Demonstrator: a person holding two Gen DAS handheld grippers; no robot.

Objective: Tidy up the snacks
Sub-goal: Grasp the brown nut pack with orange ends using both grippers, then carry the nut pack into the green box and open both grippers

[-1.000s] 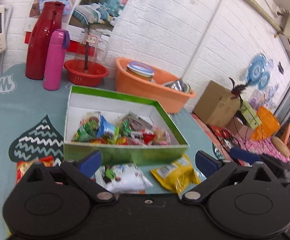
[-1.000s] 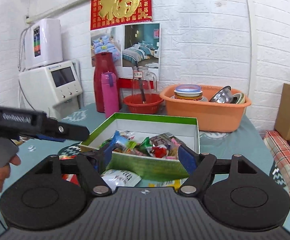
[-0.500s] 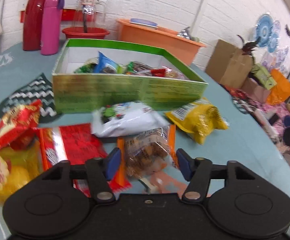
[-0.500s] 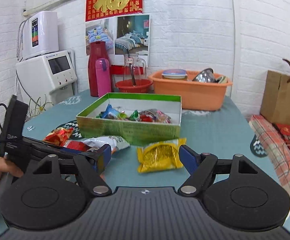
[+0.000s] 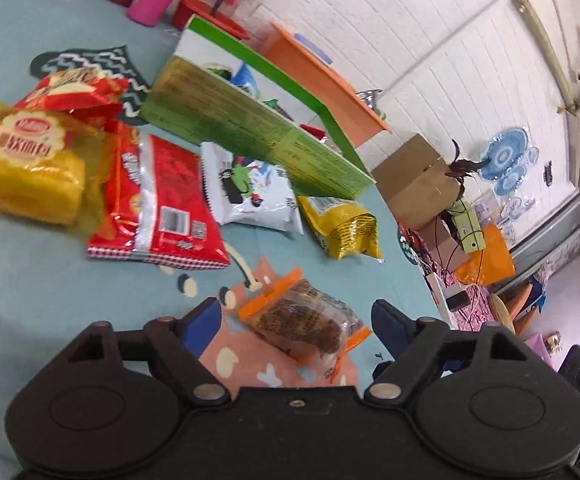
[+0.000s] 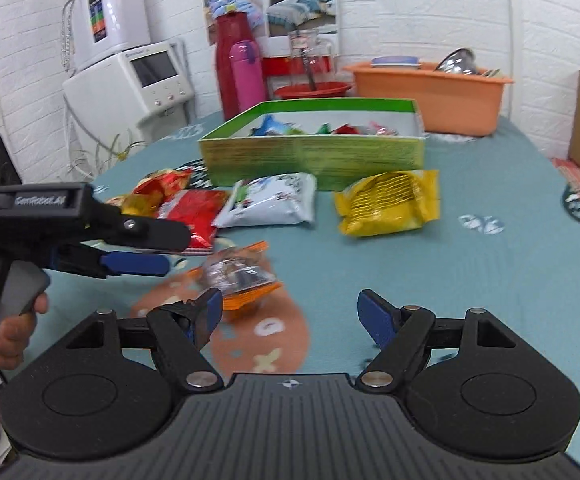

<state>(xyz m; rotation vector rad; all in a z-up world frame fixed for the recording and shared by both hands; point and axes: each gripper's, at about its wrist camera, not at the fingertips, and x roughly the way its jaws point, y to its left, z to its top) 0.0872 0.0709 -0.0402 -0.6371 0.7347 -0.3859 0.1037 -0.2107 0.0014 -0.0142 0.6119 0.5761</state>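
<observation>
Nearest the table's front edge, the left gripper (image 5: 296,318) is hanging low over the teal cloth with its jaws opening, already spread wide; a clear snack packet with orange ends (image 5: 304,322) is lying on the cloth between the blue pads, and neither pad is pressing on it. From the right wrist view the same gripper (image 6: 161,254) is reaching in from the left edge, a hand (image 6: 7,320) gripping its handle, its tips just beside that packet (image 6: 237,276). The right gripper (image 6: 290,312) is hovering over bare cloth toward the front, jaws standing wide with nothing between them.

Further in, toward the middle of the table (image 6: 490,280), a yellow ridged packet (image 6: 388,202) is lying by itself on the right, a white packet (image 6: 269,202) is lying beside it to the left, and a red packet (image 6: 193,214) is lying left of that. Toward the left edge a yellow bread pack (image 5: 29,164) is overlapping the red one, with a crumpled red-and-yellow bag (image 5: 71,90) just behind it.

Behind these loose snacks the green box (image 6: 314,152) is sitting open, several small wrapped snacks lying inside it; the white packet is touching its front wall or lying just short of it.

Along the far edge an orange basin (image 6: 430,96) is holding dishes, a red bowl (image 6: 314,90) is standing beside it, and a pink bottle (image 6: 247,74) is standing in front of a red flask (image 6: 225,52).
</observation>
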